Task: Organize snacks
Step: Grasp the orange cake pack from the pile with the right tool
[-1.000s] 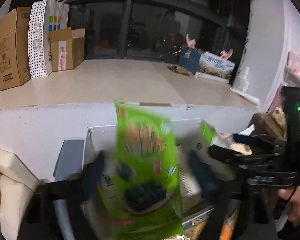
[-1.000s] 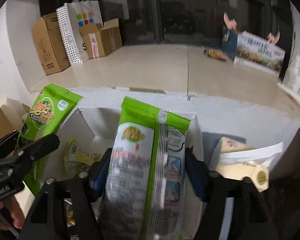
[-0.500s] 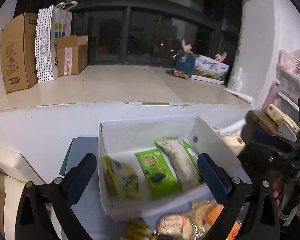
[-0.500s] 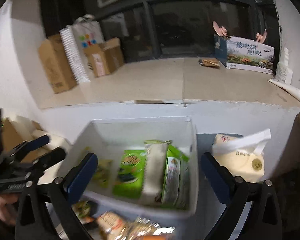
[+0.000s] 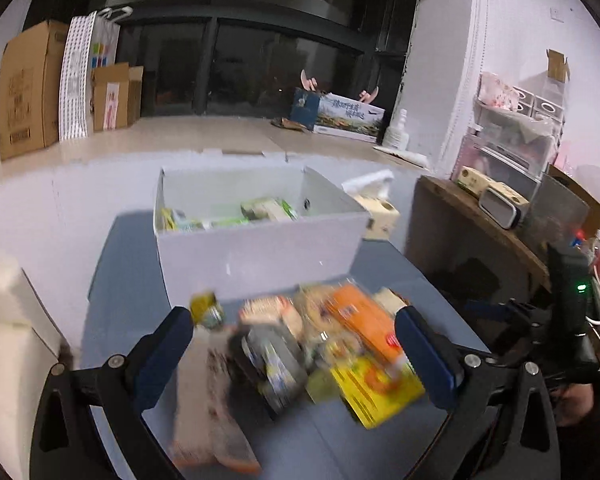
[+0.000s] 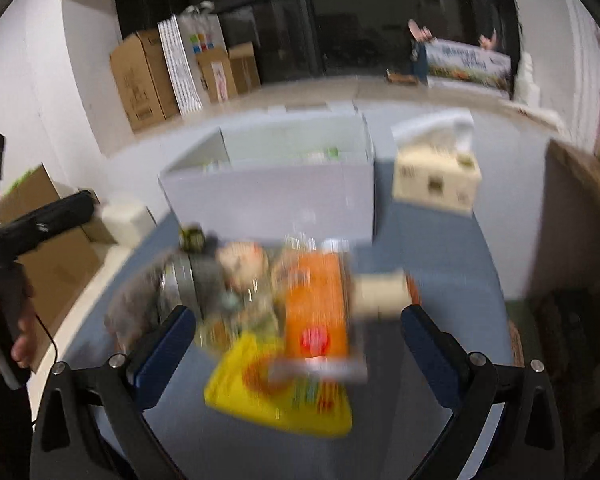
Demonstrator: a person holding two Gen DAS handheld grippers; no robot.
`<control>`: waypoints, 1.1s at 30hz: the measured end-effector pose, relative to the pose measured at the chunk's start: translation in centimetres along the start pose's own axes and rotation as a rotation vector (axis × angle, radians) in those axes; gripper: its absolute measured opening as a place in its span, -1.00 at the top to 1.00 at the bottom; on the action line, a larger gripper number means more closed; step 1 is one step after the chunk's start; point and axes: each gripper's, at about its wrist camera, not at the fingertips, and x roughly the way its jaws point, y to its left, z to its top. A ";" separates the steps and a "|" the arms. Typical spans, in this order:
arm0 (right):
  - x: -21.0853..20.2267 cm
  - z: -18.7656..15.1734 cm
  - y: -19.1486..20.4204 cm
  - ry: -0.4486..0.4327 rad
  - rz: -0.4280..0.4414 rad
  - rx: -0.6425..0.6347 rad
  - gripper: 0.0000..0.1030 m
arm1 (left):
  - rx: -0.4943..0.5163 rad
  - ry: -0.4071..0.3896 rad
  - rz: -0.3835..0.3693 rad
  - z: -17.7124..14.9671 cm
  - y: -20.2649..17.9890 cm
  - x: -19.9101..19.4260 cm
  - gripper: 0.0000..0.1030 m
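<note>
A white open box (image 5: 256,248) (image 6: 276,196) stands at the back of the blue table (image 5: 116,280) (image 6: 440,280) with green snack packets (image 5: 266,208) inside. In front of it lies a blurred heap of snacks: an orange packet (image 5: 362,320) (image 6: 316,300), a yellow packet (image 5: 374,390) (image 6: 276,392), a silvery packet (image 5: 276,360) (image 6: 184,284). My left gripper (image 5: 296,352) is open above the heap, nothing held. My right gripper (image 6: 296,344) is open too, hovering over the orange and yellow packets. The right gripper's body (image 5: 572,320) shows at the left view's right edge; the left one (image 6: 28,228) at the right view's left.
A tissue box (image 5: 376,216) (image 6: 436,176) stands right of the white box. A brown wooden cabinet (image 5: 480,240) rises at the table's right. Cardboard boxes (image 5: 24,88) and a dotted paper bag (image 6: 184,68) stand on the floor by dark windows. White cushions (image 5: 4,320) lie left.
Both grippers let go of their green packets, which now lie in the white box. Both have opened and drawn back toward the near snack heap.
</note>
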 end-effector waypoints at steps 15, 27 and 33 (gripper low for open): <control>12.0 0.9 0.0 0.266 -0.110 -0.150 -1.00 | -0.027 0.057 0.027 -3.2 0.4 -0.2 -1.00; 6.5 0.6 -1.2 0.171 0.010 -0.072 -0.15 | 0.034 0.101 0.038 -3.4 0.2 2.0 -1.00; -1.0 -0.5 -1.9 0.047 0.046 0.006 -0.15 | 0.068 0.164 0.054 -2.4 0.5 6.1 -1.00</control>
